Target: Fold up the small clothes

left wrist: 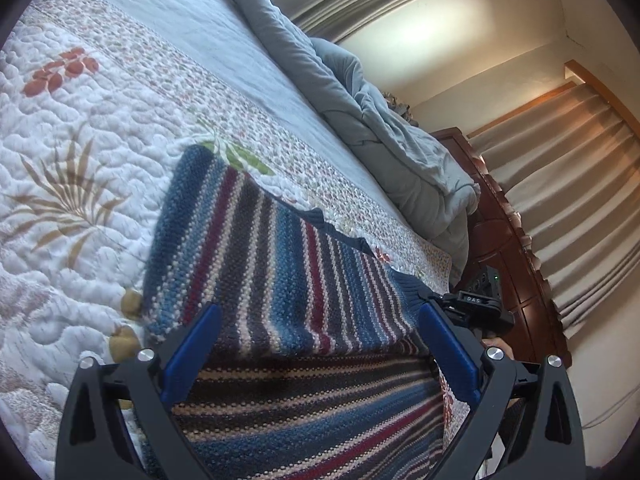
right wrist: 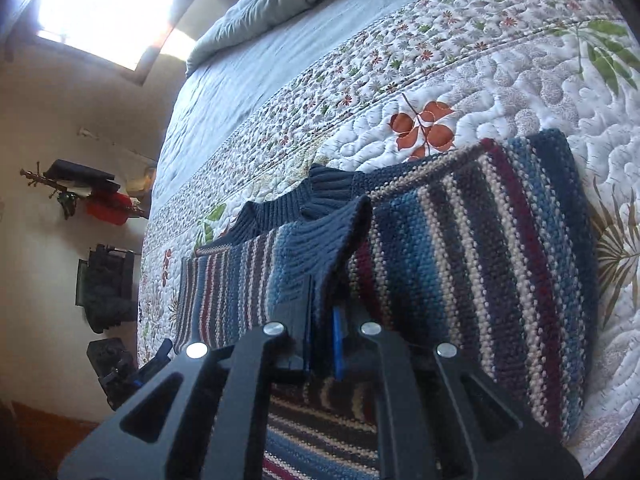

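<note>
Left wrist view. Striped knit sweater: coarse weave in blue, maroon, cream and charcoal bands, with a navy ribbed edge; it lies on the quilt from centre down to 6 o'clock. Left gripper: black frame with blue pads, fingers spread wide above the knit and pinching nothing. Quilt: white, puffy stitched surface printed with leaves, plus a floral band. Grey duvet: soft and rumpled, at 1 o'clock. Pleated beige curtains at 3 o'clock.

Right wrist view. Right gripper: black frame, blue pads pressed together on a fold of the sweater, at its navy ribbed cuff. The sweater body spreads from centre toward 4 o'clock over the quilt. The left gripper shows at 8 o'clock. Bright window at 11 o'clock.
</note>
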Tool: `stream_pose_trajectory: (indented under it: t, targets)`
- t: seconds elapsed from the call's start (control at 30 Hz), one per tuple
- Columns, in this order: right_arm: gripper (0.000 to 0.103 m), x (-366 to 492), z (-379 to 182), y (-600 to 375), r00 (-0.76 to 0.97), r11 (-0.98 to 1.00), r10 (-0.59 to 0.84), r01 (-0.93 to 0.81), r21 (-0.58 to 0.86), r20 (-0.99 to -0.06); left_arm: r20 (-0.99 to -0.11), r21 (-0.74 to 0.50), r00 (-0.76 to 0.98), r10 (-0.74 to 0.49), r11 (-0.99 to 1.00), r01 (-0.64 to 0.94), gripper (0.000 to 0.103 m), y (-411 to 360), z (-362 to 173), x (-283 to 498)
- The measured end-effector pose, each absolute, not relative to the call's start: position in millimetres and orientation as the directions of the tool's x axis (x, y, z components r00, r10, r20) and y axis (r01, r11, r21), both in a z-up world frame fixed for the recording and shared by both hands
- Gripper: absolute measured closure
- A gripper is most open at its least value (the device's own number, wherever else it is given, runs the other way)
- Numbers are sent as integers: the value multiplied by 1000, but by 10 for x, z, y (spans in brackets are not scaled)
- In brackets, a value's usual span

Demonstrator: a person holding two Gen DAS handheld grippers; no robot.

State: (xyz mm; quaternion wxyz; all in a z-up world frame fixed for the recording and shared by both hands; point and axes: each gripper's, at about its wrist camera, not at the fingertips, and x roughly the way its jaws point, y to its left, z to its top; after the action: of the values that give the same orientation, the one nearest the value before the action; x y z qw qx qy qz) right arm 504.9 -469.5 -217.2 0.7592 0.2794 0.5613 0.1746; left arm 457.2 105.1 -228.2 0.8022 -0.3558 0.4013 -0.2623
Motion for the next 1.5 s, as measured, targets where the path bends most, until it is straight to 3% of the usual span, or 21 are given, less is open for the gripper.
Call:
stream_pose_trajectory:
  t: [0.3,0.5,0.57,0.63,0.77,0.83,0.87,1.17,1.23,1.3,1.43,1.47,1.5]
  targets:
    - [96,4930,-2269,-4813,311,796,559,56,602,-769,-486,-765,520,-703,629,135,4,953,-2374,4579]
    - [95,4906,-2546,-4906,286,821,515,107,561,-808,-418,-831,527,-740,546,106,4,1121,-2350,4592]
    - [90,4900,-2542,-4925,294,805,533,114,583,-794,-419,-825,536,-733,554,112,4,1132,-2309,4587]
    - [71,4929,-2552,-4981,303,767,569,140,626,-764,-438,-805,537,-721,580,122,4,1096,-2284,4587]
    - [66,4996,-2560,-4931,291,768,566,153,621,-771,-518,-741,518,-681,660,126,4,950,-2338,4598]
    - [75,5007,-2518,-4883,290,784,551,143,605,-783,-565,-692,511,-648,709,134,4,865,-2351,4595]
    - [99,5007,-2483,-4871,298,800,531,132,585,-793,-586,-664,511,-629,734,143,4,820,-2348,4585]
    - [97,4973,-2443,-4729,330,890,413,51,453,-849,-653,-566,505,-564,807,169,4,616,-2382,4535]
    - [88,5018,-2409,-4751,334,876,429,74,477,-839,-660,-553,508,-554,815,171,4,602,-2383,4524]
    - [71,5079,-2439,-4763,333,884,403,99,456,-852,-666,-541,509,-546,823,175,4,588,-2385,4520]
    - [75,5164,-2543,-4720,308,865,441,104,491,-843,-686,-498,513,-516,847,185,4,534,-2391,4505]
    - [93,5169,-2544,-4697,311,872,432,96,480,-847,-692,-484,515,-506,854,188,4,517,-2387,4496]
    - [96,5174,-2544,-4671,314,892,400,83,444,-861,-702,-464,516,-491,865,190,4,490,-2379,4486]
